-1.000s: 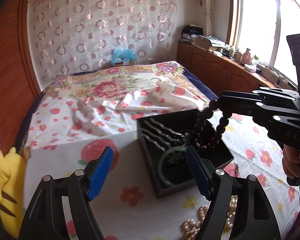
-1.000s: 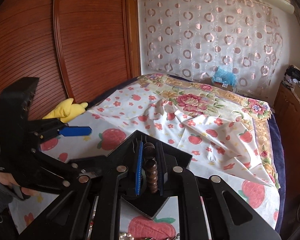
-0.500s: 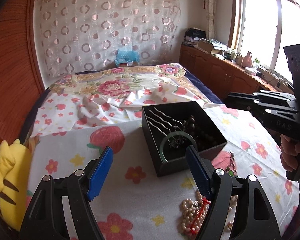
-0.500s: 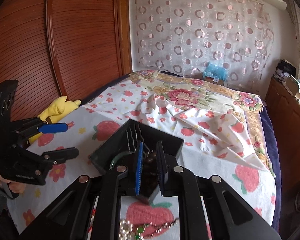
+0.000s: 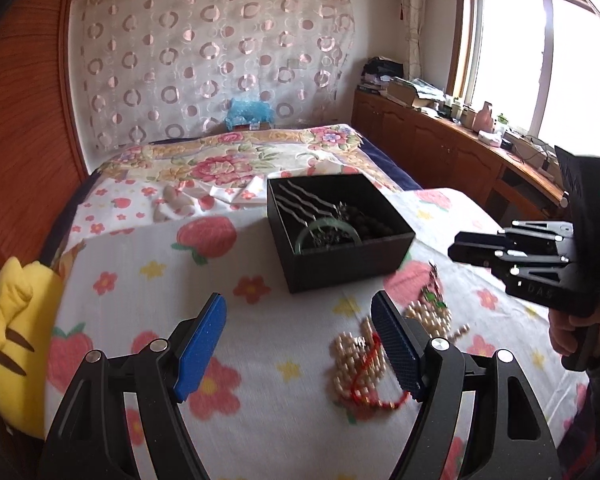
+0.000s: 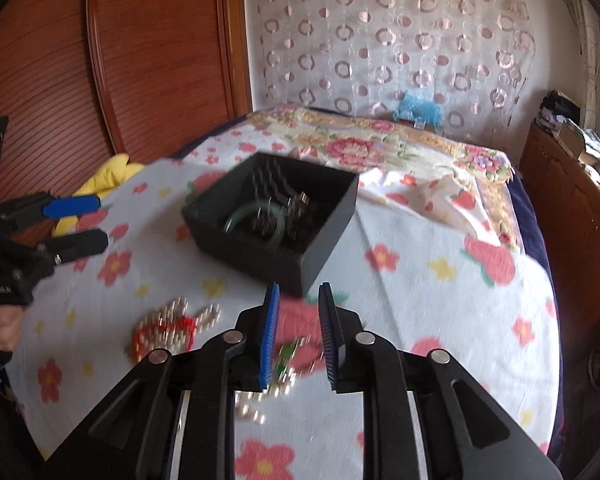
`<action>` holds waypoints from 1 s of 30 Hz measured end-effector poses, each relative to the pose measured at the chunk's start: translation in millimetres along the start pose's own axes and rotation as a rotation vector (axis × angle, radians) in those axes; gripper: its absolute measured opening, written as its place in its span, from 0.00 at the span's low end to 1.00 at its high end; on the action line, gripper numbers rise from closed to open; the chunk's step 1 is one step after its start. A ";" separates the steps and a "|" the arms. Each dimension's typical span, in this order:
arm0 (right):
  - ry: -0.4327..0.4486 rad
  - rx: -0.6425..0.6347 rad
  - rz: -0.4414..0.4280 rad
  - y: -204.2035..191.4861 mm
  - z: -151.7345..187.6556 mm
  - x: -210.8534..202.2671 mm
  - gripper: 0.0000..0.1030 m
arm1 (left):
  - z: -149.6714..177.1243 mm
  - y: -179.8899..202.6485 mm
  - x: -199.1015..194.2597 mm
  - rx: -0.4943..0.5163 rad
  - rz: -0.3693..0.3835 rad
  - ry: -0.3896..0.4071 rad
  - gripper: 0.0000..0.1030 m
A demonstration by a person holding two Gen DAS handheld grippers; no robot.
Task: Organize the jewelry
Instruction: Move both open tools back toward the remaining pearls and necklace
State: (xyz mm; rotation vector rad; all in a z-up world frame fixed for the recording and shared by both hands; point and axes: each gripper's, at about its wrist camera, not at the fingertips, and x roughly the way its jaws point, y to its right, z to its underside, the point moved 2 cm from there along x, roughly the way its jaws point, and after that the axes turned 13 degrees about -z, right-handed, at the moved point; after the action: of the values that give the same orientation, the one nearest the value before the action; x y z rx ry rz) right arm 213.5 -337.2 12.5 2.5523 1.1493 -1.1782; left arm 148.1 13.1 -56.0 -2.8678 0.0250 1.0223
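The black box point(image 5: 340, 236) sits in the middle of the frame on the bed point(image 5: 148, 280), already holding a green bangle point(image 6: 252, 216). The left tool point(image 5: 298, 344) is wide open and empty. The right tool point(image 6: 298, 336) is opening, empty, above loose beads point(image 5: 360, 360) low in the frame. Nothing blocks the box.

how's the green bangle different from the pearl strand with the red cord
The green bangle is one smooth rigid ring; the pearl strand is a loose heap of small pale beads tangled with red cord. The bangle lies inside the black box, already stored; the strand lies outside it on the floral sheet, near the left gripper. Neither is held.
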 end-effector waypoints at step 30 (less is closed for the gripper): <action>-0.079 -0.030 0.006 -23.2 57.9 19.2 0.09 | 65.3 33.4 15.6 0.048 0.083 -0.176 0.63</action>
State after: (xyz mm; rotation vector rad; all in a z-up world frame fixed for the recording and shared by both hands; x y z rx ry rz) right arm 170.5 -331.4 -36.2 2.4622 1.1318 -1.2385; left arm 117.5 -13.6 -119.1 -2.7434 0.1543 1.2673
